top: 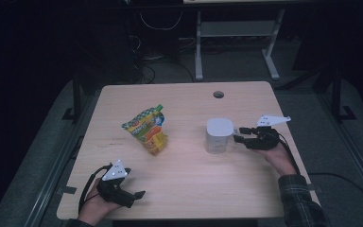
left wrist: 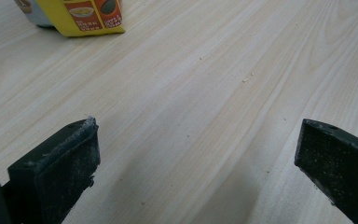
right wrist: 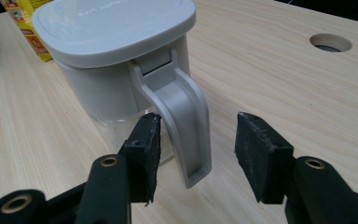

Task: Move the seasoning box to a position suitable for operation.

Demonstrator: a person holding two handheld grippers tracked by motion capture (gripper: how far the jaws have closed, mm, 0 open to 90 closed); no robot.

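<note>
Jug [top: 219,135] stands on pale wood table [top: 184,189], dark room.

— Left gripper [top: 134,195] sits low at the lower left of our high view, our hand [top: 94,208] under it, jaws spread wide, nothing between them.

— And our right gripper [top: 238,134], right of centre, points left; our right hand [top: 279,158] and plaid sleeve [top: 298,196] trail toward the bottom edge, jaws parted.
</note>
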